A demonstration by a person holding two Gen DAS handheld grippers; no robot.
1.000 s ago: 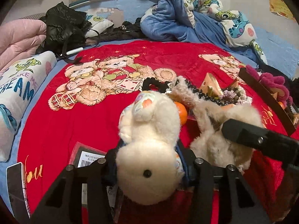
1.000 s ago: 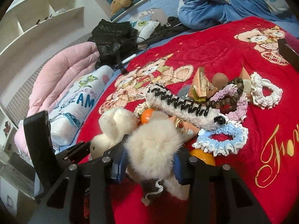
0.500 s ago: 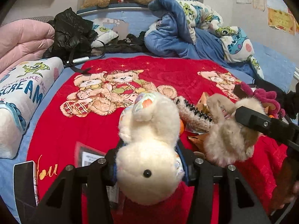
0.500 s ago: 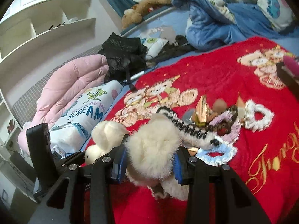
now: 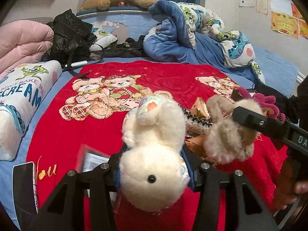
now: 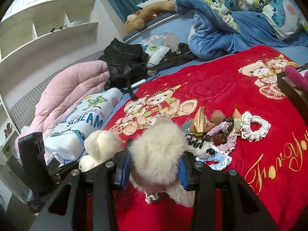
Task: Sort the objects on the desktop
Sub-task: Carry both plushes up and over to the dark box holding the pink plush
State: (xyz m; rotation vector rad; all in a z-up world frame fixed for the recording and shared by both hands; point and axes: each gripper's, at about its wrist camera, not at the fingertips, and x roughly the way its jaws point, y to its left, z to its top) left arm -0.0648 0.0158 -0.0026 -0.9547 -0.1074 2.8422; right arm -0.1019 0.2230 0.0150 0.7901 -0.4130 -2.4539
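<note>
My left gripper (image 5: 154, 171) is shut on a cream plush rabbit (image 5: 154, 154), held above the red blanket (image 5: 86, 130). My right gripper (image 6: 154, 171) is shut on a beige fluffy plush toy (image 6: 157, 154); this toy also shows in the left wrist view (image 5: 229, 134), just right of the rabbit. The rabbit shows in the right wrist view (image 6: 100, 150), left of the beige toy. On the blanket lies a pile: a white scrunchie (image 6: 254, 125), a bead bracelet (image 6: 227, 125), a gold wrapper (image 6: 201, 119), a plush piece with black coil (image 6: 200, 146), a blue scrunchie (image 6: 221, 159).
A dark box (image 6: 292, 88) with a magenta plush (image 5: 267, 104) stands at the right. A SCREAM pillow (image 5: 21, 96), pink quilt (image 6: 73, 92), black jacket (image 5: 69, 34) and blue duvet (image 5: 173, 38) ring the blanket. A card (image 5: 92, 157) lies under my left gripper.
Both grippers have risen with their plush toys and tilted up, so more of the room shows. The pile on the blanket lies further below.
</note>
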